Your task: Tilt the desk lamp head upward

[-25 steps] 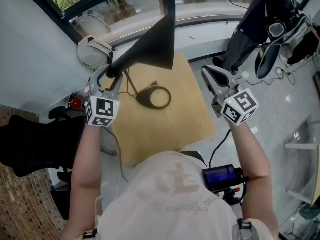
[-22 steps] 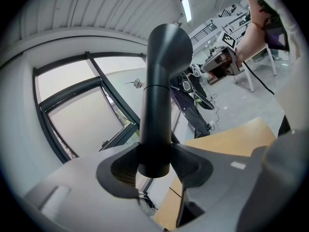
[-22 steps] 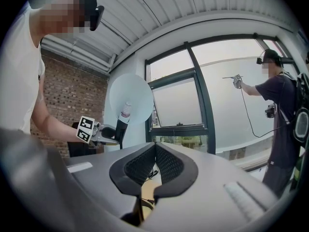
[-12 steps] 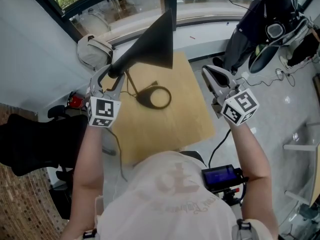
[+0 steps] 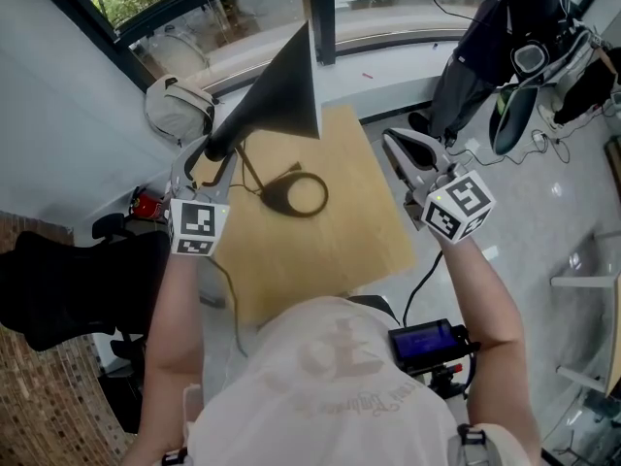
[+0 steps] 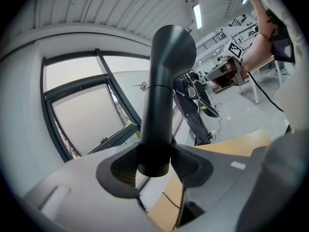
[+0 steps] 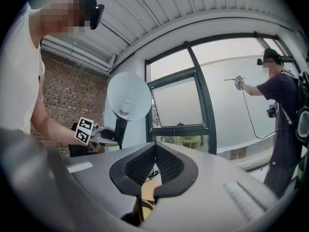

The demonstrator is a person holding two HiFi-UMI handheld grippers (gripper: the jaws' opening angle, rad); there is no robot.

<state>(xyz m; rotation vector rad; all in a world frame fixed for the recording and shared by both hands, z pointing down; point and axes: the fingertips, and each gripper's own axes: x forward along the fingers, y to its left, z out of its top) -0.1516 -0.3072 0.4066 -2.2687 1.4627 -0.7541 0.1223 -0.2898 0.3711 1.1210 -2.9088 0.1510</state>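
The black cone-shaped lamp head [image 5: 277, 90] points toward the window in the head view, above its ring base [image 5: 296, 194] on the wooden table [image 5: 330, 250]. My left gripper [image 5: 209, 153] is shut on the lamp's black neck [image 6: 159, 105], just behind the cone; the pads [image 6: 188, 166] press on both sides of the tube. From the right gripper view the lamp head [image 7: 128, 96] shows its white inside and bulb, with the left gripper [image 7: 104, 137] under it. My right gripper [image 5: 403, 149] hovers at the table's right edge, its jaws [image 7: 154, 161] shut on nothing.
A beige bag [image 5: 178, 105] lies by the window frame behind the lamp. A black chair [image 5: 68, 280] stands at the left, and a small red object [image 5: 146, 204] lies on the floor near it. Another person [image 5: 505, 37] stands at the upper right among cables. A lamp cord [image 5: 225, 280] runs off the table's left side.
My left gripper has rolled a little while holding the neck, and the cone has swung slightly left and up in the head view. The right gripper has stayed where it was.
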